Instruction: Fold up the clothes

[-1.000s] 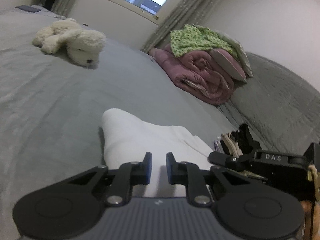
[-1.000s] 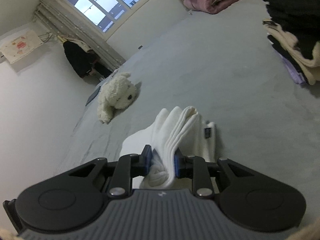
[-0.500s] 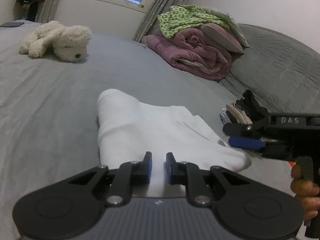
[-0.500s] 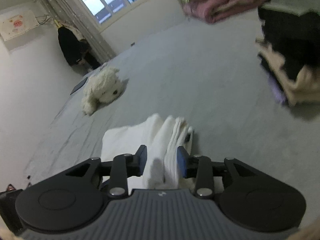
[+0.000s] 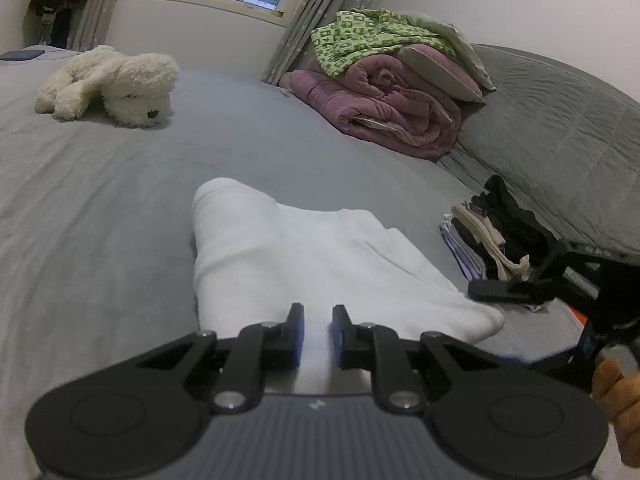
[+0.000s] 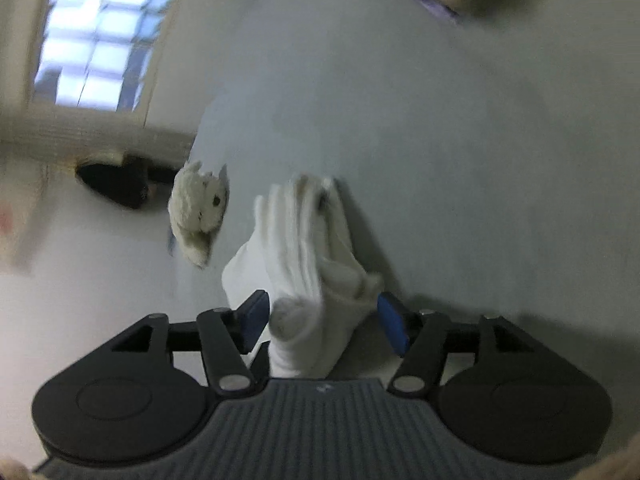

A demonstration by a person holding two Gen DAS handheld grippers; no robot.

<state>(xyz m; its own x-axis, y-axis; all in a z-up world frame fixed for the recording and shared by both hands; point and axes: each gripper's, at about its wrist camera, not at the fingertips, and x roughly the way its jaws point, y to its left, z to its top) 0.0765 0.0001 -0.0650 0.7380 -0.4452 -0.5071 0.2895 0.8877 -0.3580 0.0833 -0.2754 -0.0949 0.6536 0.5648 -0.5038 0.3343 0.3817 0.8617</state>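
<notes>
White garment (image 5: 304, 256) is laid folded on the grey bed (image 5: 100, 208), directly ahead of both tongs. Left tongs (image 5: 317, 334) are pinched on its near edge. Right tongs (image 6: 320, 320) are being spread; bunched cloth is seen between the pads, untouched.

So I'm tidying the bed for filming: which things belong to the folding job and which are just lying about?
Folding job:
- white garment
- stack of folded clothes

Lying about:
- plush dog
- pink quilt
- green patterned cloth
</notes>
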